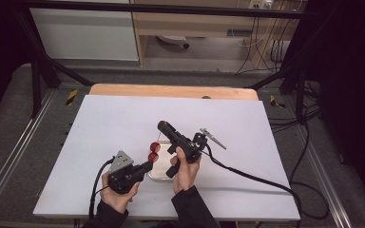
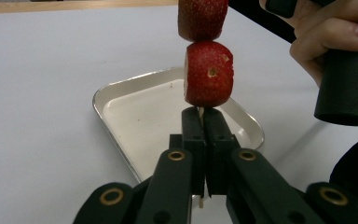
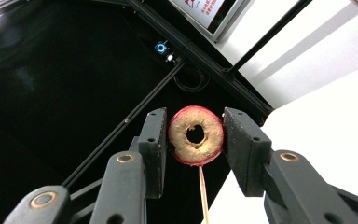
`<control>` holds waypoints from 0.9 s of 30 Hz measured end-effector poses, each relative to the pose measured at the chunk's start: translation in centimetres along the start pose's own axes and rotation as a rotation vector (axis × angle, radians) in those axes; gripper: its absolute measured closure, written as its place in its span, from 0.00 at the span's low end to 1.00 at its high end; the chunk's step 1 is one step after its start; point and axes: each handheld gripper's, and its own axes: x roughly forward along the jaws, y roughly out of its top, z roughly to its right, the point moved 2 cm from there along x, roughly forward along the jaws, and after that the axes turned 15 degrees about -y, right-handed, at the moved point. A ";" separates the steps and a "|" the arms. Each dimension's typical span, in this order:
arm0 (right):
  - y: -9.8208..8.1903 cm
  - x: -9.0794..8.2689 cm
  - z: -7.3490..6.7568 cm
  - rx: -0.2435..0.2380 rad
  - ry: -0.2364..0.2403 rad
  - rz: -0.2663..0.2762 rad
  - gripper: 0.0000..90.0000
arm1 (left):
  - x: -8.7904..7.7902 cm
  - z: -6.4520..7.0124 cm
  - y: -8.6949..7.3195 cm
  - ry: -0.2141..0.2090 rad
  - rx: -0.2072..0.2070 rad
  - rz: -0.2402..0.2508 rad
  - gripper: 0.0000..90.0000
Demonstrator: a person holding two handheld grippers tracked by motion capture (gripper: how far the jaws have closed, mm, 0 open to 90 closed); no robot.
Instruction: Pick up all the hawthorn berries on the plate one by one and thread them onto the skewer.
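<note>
My left gripper (image 2: 200, 116) (image 1: 147, 165) is shut on a thin wooden skewer (image 2: 200, 202) that stands upright over a small metal tray (image 2: 103, 99) (image 1: 161, 176). Two red strawberry pieces are threaded on the skewer. The lower strawberry piece (image 2: 208, 73) (image 1: 153, 156) sits just above the left jaws. The upper strawberry piece (image 2: 202, 17) (image 1: 155, 146) (image 3: 196, 136) shows a tan cut face with a centre hole in the right gripper view. My right gripper (image 3: 196, 135) (image 1: 158, 145) is shut on it, one pad on each side, and the skewer (image 3: 203, 196) runs up to it from below.
A white tabletop (image 1: 114, 123) has a wooden strip (image 1: 171, 90) along its far edge. The right gripper's cable (image 1: 252, 175) trails across the table to the right. Black frame bars (image 1: 43, 61) stand around the table, and the person's right hand (image 2: 326, 32) is close beside the skewer.
</note>
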 end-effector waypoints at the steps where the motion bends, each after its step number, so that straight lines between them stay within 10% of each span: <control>1: 0.0 0.0 0.0 0.001 0.002 -0.002 0.68 | 0.0 0.0 0.0 -0.001 -0.004 0.000 0.98; 27: -0.8 -0.1 0.0 -0.025 0.006 0.013 0.68 | 0.3 0.2 0.2 -0.024 -0.053 0.034 0.98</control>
